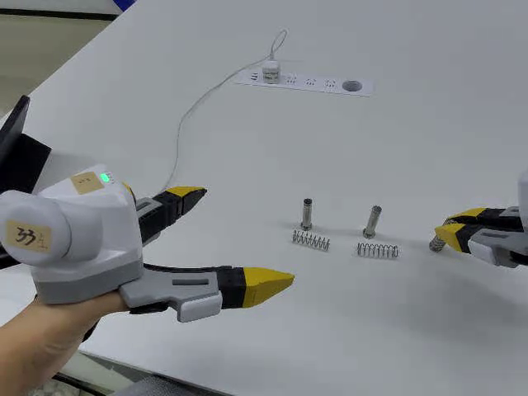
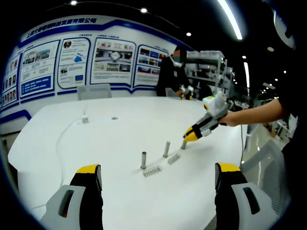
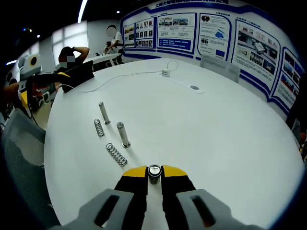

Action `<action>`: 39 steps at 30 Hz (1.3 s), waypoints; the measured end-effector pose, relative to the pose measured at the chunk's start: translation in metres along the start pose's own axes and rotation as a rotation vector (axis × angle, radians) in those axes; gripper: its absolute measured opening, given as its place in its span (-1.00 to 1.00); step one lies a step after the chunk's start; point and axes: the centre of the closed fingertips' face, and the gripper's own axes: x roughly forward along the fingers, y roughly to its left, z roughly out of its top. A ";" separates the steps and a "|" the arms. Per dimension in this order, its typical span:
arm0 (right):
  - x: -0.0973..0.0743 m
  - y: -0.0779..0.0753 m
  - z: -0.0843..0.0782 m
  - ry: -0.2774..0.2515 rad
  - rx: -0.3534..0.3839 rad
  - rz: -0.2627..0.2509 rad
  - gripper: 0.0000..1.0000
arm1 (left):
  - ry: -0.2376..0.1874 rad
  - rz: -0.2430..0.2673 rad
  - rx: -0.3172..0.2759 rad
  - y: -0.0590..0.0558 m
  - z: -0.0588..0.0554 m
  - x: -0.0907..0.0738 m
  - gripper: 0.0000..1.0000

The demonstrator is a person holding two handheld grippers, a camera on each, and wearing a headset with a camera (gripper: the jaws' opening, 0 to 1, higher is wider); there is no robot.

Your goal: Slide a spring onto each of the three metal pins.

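Observation:
Two metal pins stand upright on the white table: the left pin (image 1: 307, 213) and the middle pin (image 1: 373, 221). A spring (image 1: 311, 240) lies in front of the left pin, a second spring (image 1: 378, 250) in front of the middle one. My right gripper (image 1: 443, 237) is shut on the third pin (image 3: 154, 173), with a spring on it (image 1: 436, 244). My left gripper (image 1: 239, 239) hangs open to the left of the pins, holding nothing. In the left gripper view the pins (image 2: 143, 160) (image 2: 166, 149) and springs (image 2: 152, 170) sit ahead between its jaws.
A white power strip (image 1: 305, 82) with a plugged adapter (image 1: 271, 72) and trailing cable (image 1: 194, 107) lies at the far side of the table. A laptop (image 3: 76, 74) sits at a far edge. People stand beyond the table. The near table edge runs close to my left gripper.

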 end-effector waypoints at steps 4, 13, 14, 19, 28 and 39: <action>0.001 0.001 0.000 -0.009 -0.012 -0.002 -0.77 | -0.002 -0.002 -0.001 -0.001 0.000 0.001 1.00; 0.000 0.002 0.003 -0.021 -0.064 0.005 -0.61 | -0.004 0.001 -0.004 -0.003 0.002 -0.002 1.00; -0.002 0.002 0.006 -0.030 -0.067 0.003 -0.59 | -0.021 0.003 -0.010 -0.003 0.006 -0.003 1.00; -0.016 0.004 0.031 -0.117 -0.106 -0.011 -0.58 | -0.058 0.008 -0.011 -0.001 0.018 -0.006 1.00; -0.008 0.056 0.041 -0.106 -0.318 0.141 -0.57 | -0.047 0.008 -0.009 -0.003 0.012 -0.007 1.00; 0.021 0.070 0.014 0.003 -0.356 0.217 -0.63 | -0.030 0.053 0.005 0.014 0.008 -0.022 1.00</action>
